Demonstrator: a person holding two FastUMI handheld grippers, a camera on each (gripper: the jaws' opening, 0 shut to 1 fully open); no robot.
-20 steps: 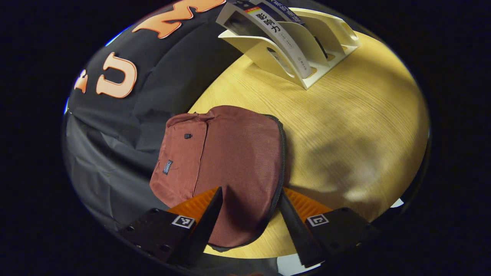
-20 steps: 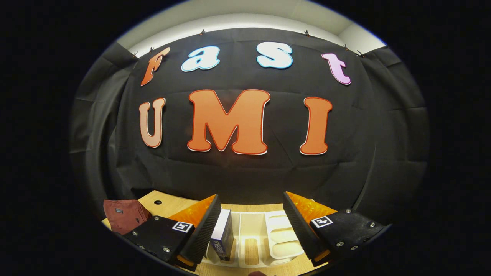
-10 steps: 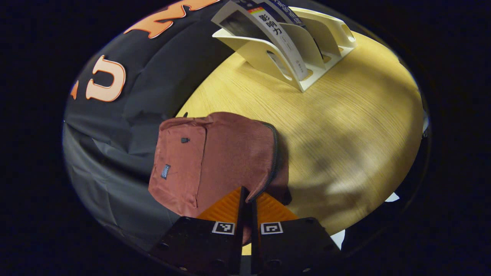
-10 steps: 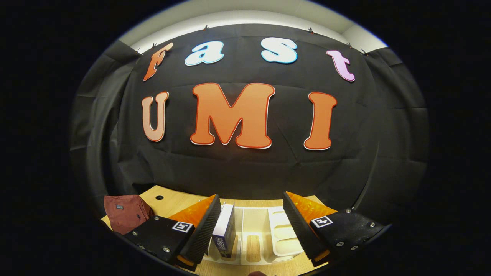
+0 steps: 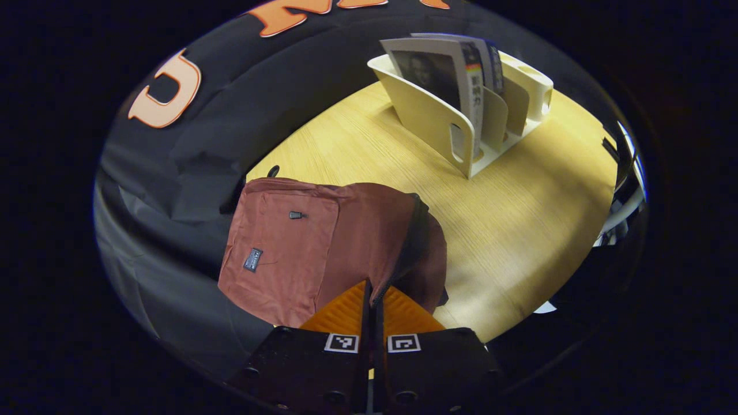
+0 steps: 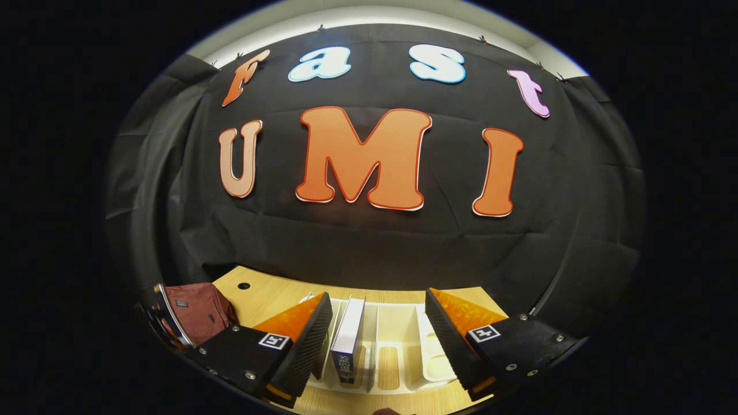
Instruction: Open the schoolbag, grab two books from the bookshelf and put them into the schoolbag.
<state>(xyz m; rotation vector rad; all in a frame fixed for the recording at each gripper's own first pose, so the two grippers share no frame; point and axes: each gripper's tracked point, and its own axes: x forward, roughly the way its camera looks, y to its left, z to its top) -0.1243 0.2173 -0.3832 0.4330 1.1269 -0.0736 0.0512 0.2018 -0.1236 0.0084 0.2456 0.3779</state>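
Bench (image 5: 519,190): pale wood, against black cloth wall
Left gripper (image 5: 372,288): fingers clenched on the schoolbag (image 5: 323,248) zipper edge, lower centre
Right gripper (image 6: 377,323): fingers spread, grasping nothing; bookshelf (image 6: 398,357) with book (image 6: 349,340) between them, beyond the tips

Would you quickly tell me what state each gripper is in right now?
Left gripper: closed on the schoolbag at its zipper edge.
Right gripper: open, holding nothing, above the bookshelf.
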